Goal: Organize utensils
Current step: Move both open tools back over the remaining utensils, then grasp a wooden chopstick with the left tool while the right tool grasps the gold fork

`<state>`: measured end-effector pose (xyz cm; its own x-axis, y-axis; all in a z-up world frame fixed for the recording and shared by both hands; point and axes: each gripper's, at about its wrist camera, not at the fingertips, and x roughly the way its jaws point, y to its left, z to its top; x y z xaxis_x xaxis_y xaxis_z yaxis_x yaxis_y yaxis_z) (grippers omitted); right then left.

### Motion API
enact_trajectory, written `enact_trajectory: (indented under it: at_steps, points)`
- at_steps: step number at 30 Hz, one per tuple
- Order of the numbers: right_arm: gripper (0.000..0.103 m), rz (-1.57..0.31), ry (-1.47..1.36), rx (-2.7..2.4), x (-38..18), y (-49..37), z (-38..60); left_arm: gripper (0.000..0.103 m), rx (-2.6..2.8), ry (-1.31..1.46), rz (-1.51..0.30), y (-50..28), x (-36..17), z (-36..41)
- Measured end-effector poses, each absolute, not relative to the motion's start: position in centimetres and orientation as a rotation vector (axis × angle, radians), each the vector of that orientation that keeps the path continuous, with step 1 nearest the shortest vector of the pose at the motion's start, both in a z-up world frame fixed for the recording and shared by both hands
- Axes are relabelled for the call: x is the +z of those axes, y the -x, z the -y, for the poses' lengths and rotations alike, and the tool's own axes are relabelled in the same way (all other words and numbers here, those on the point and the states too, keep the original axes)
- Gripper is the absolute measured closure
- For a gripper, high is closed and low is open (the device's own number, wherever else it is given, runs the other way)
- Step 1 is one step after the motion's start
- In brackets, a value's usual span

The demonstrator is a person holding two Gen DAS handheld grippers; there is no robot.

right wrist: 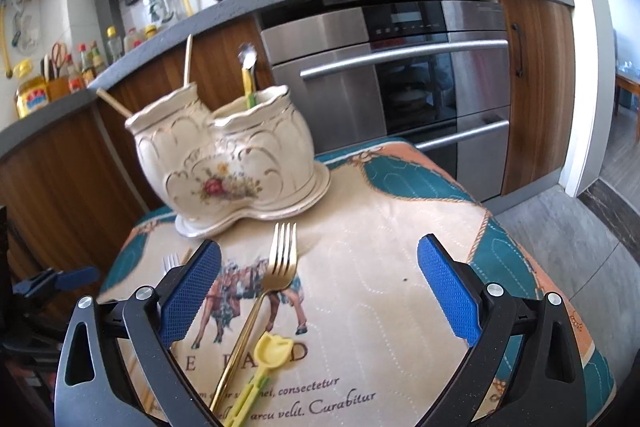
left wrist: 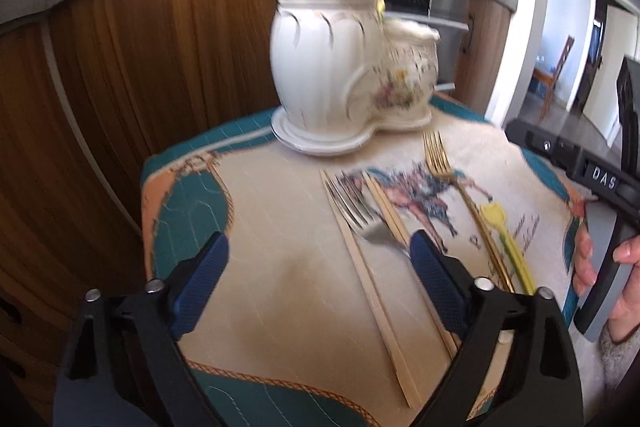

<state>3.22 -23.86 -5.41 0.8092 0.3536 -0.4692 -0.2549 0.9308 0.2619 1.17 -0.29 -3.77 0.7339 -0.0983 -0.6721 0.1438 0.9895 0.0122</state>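
Silver metal fork (left wrist: pixel 356 215) lies flat on printed quilted cloth (left wrist: pixel 280 287) btwn 2 pale wooden chopsticks (left wrist: pixel 376 287). Gold fork (right wrist: pixel 276 267) + yellow plastic spoon (right wrist: pixel 272 351) lie just to its right. Cream floral 2-pot ceramic holder (right wrist: pixel 224 163) behind, w/ sticks in it. Left gripper (left wrist: pixel 320 255) spread wide over silver fork, nothing pinched. Right gripper (right wrist: pixel 320 267) spread, empty.

**Utensils counted**

We count two forks on the cloth, a silver fork (left wrist: pixel 356 215) and a gold fork (right wrist: pixel 280 267), plus one yellow utensil (right wrist: pixel 272 351), two loose chopsticks (left wrist: pixel 376 287), two sticks standing in one two-part ceramic holder (right wrist: pixel 224 163).
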Motion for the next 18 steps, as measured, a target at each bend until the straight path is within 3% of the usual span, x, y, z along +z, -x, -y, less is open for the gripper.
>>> enact_trajectory:
  at_steps: [1,6,10,13,18]
  points:
    - [0.005,-0.544,-0.178,0.332,-5.5,-3.3,23.6,0.019,-0.135,-0.074,-0.748,-1.2,-4.0,0.4]
    - [0.005,-0.567,-0.145,0.353,-5.7,-3.5,23.0,0.054,-0.161,-0.090,-0.830,-1.8,-4.9,1.0]
    - [0.007,-0.610,-0.122,0.386,-5.9,-3.7,22.3,0.057,-0.186,-0.116,-0.863,-1.9,-5.4,1.6]
    - [0.009,-0.645,-0.082,0.400,-6.1,-4.0,21.2,0.068,-0.191,-0.133,-0.907,-2.7,-6.0,1.8]
    - [0.036,-0.747,0.007,0.431,-6.7,-4.9,18.9,0.075,-0.193,-0.131,-0.920,-3.4,-5.9,1.4]
